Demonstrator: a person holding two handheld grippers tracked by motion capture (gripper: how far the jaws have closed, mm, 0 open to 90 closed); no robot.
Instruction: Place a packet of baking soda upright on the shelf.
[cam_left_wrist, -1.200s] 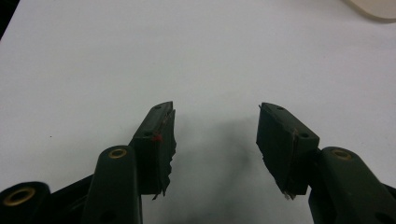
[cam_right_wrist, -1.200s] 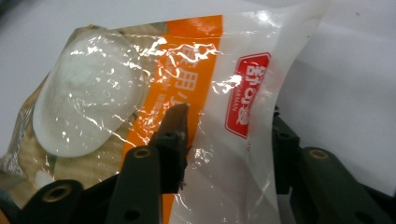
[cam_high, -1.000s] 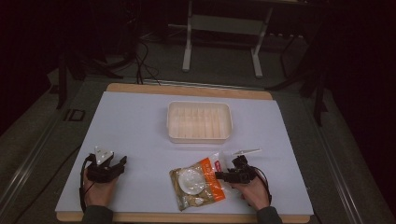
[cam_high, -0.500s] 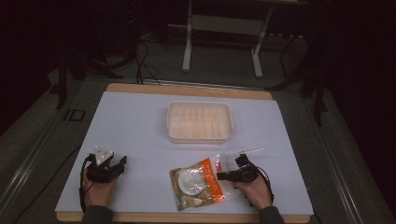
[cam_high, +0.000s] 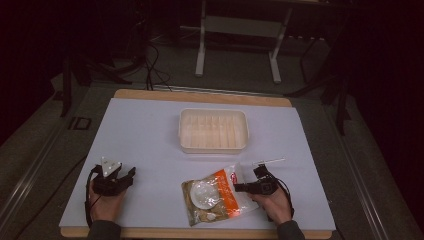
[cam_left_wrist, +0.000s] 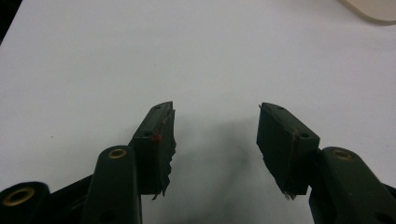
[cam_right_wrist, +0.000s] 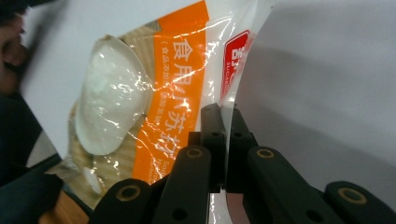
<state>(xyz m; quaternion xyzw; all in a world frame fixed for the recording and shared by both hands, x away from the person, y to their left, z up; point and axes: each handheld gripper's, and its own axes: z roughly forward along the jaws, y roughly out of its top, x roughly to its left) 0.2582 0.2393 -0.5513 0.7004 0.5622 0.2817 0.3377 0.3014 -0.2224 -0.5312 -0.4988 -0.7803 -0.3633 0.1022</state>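
My right tongs (cam_right_wrist: 223, 140) are clenched on the snack bag's (cam_high: 216, 197) edge, near the desk's (cam_high: 150, 135) front. Left tongs (cam_left_wrist: 215, 140) rest released. Next, I'd guess, lifting it toward the tray (cam_high: 214, 131).

High view: fixed, above the person's edge of the white-topped wooden table (cam_high: 150, 135), facing forward and down; takes in the whole top plus dark floor and a metal stand behind.

Left gripper view: rides low, very near the white surface, looking along its own black left gripper (cam_left_wrist: 215, 135); a corner of the cream rectangular plastic tray (cam_left_wrist: 373, 9) at top right, probably the tray (cam_high: 214, 131) mid-table in high view.

Right gripper view: rolled, close up along the black right gripper (cam_right_wrist: 223, 126) onto the clear-and-orange plastic food packet (cam_right_wrist: 154, 102). Shared with high view: the same packet (cam_high: 217, 197) and right gripper (cam_high: 240, 188).
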